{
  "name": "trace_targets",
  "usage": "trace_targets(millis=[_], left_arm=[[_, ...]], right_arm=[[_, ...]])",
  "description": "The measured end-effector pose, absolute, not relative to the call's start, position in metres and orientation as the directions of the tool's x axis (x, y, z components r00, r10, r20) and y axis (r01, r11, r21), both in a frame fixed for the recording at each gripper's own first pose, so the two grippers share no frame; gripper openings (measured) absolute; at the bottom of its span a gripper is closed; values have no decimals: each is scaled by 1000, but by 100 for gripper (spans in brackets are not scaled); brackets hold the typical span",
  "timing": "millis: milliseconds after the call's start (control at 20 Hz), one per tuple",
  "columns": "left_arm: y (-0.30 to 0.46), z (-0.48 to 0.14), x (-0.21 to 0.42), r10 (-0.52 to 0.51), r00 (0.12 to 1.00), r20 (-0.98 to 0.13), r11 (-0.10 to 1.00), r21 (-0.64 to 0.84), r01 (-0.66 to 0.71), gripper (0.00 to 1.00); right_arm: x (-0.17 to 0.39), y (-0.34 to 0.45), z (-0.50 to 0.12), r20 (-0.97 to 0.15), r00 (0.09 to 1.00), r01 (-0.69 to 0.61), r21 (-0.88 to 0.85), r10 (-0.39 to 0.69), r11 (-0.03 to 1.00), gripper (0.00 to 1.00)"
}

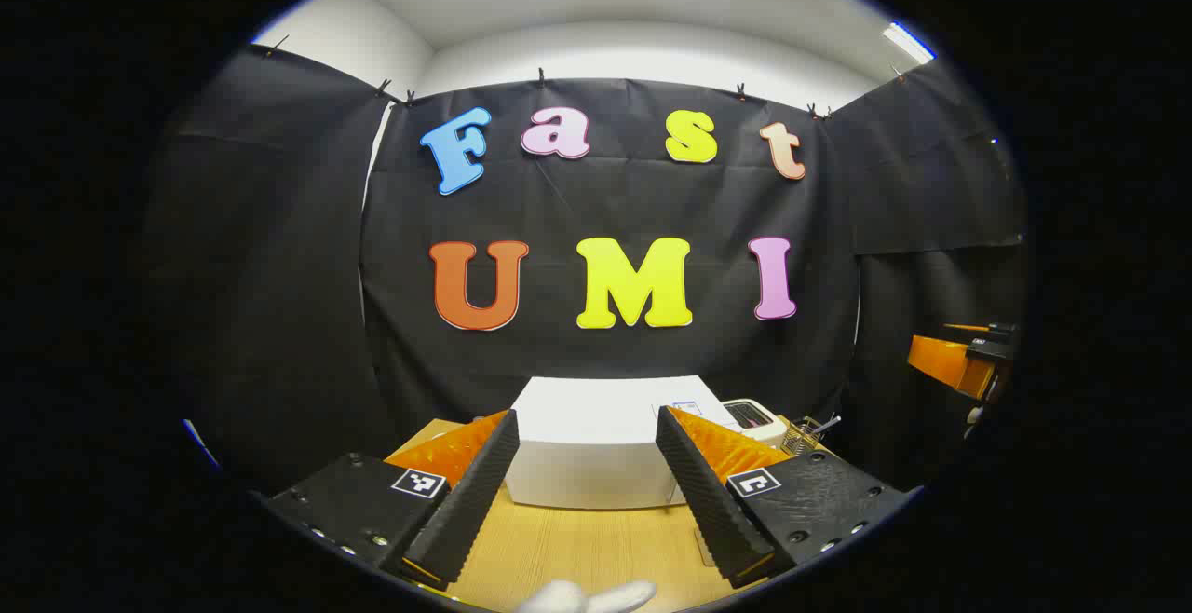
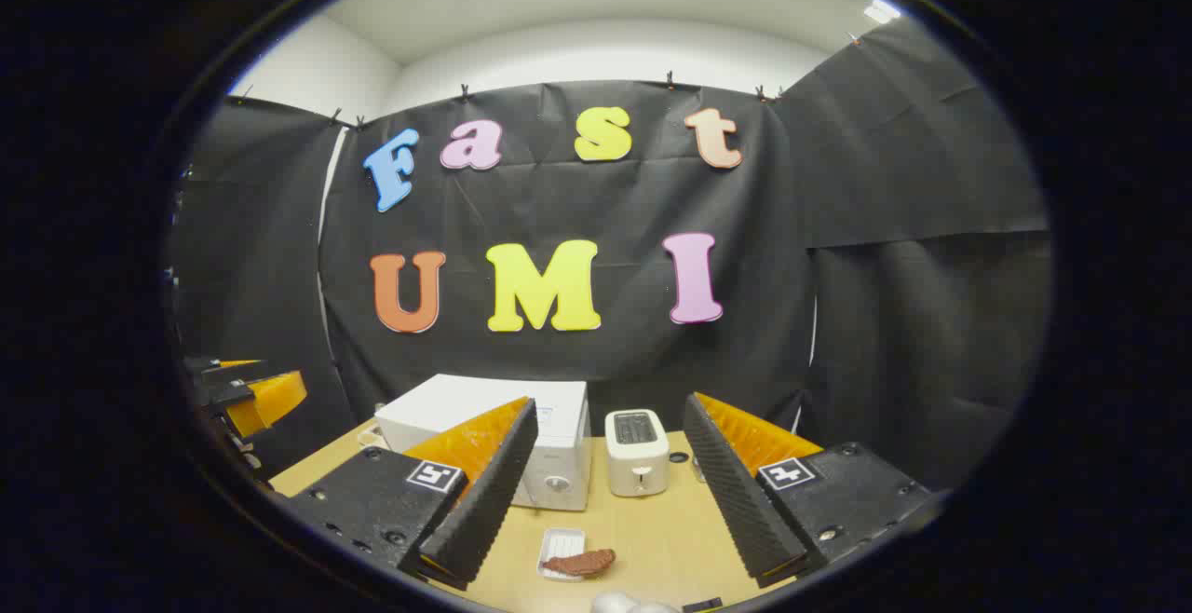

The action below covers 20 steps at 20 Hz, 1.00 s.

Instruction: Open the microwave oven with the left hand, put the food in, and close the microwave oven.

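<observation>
- Left gripper (image 1: 587, 473): fingers spread wide apart, nothing between them; raised above the wooden table (image 1: 577, 548), facing the microwave oven (image 1: 596, 441) at 12 o'clock.
- Microwave oven: white, door closed, at the table's far side against the black cloth wall. In the right gripper view it sits at 11 o'clock of the right gripper (image 2: 610, 483).
- Toaster (image 2: 636, 452): white, upright, just beside the microwave at its 3 o'clock.
- Food (image 2: 582, 562): brown piece lying across a small white tray (image 2: 559, 543), on the table nearer than the microwave, at 6 o'clock in the right gripper view.
- Right gripper: fingers set apart, empty, held above the table.
</observation>
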<state>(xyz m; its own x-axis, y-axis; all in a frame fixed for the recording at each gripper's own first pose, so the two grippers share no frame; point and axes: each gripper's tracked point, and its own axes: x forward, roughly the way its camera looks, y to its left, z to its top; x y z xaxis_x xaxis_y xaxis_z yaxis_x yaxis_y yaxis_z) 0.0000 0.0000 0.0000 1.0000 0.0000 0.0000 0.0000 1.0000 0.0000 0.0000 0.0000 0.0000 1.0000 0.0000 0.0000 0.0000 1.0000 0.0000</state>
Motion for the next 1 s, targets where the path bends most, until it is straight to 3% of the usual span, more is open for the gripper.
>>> trace_targets(millis=[150, 200, 300, 350, 800, 850, 900, 950, 1000], left_arm=[[0, -2, 4, 7, 1000, 1, 1000, 12, -7, 94], [-1, -3, 5, 7, 1000, -1, 1000, 12, -7, 94], [-1, -5, 8, 8, 1000, -4, 1000, 13, -8, 94], [-2, -6, 9, 7, 1000, -3, 1000, 15, -7, 94], [-33, -45, 32, -36, 999, -8, 999, 21, 36, 94], [-40, -55, 37, -42, 999, -10, 999, 22, 42, 94], [-47, -67, 44, -49, 999, -14, 998, 24, 49, 94], [-56, -79, 51, -63, 998, -20, 998, 21, 63, 94], [-66, -94, 57, -75, 997, -36, 997, 21, 76, 94]], right_arm=[[1, -2, 3, 3, 1000, -1, 0, 1, 1000, 100], [2, -2, 2, -1, 1000, 0, -3, 0, 1000, 91], [4, -2, 1, -1, 1000, -2, -3, 2, 1000, 91], [5, -3, 0, -3, 1000, -2, -4, 2, 1000, 100], [5, -13, -4, -27, 1000, 1, 4, -1, 1000, 100], [4, -18, -1, -25, 1000, 8, 2, -8, 1000, 90], [3, -23, 2, -23, 1000, 14, -1, -14, 1000, 100], [2, -28, 5, -24, 999, 23, 0, -23, 1000, 91], [1, -33, 6, -24, 999, 31, 4, -30, 1000, 100]])
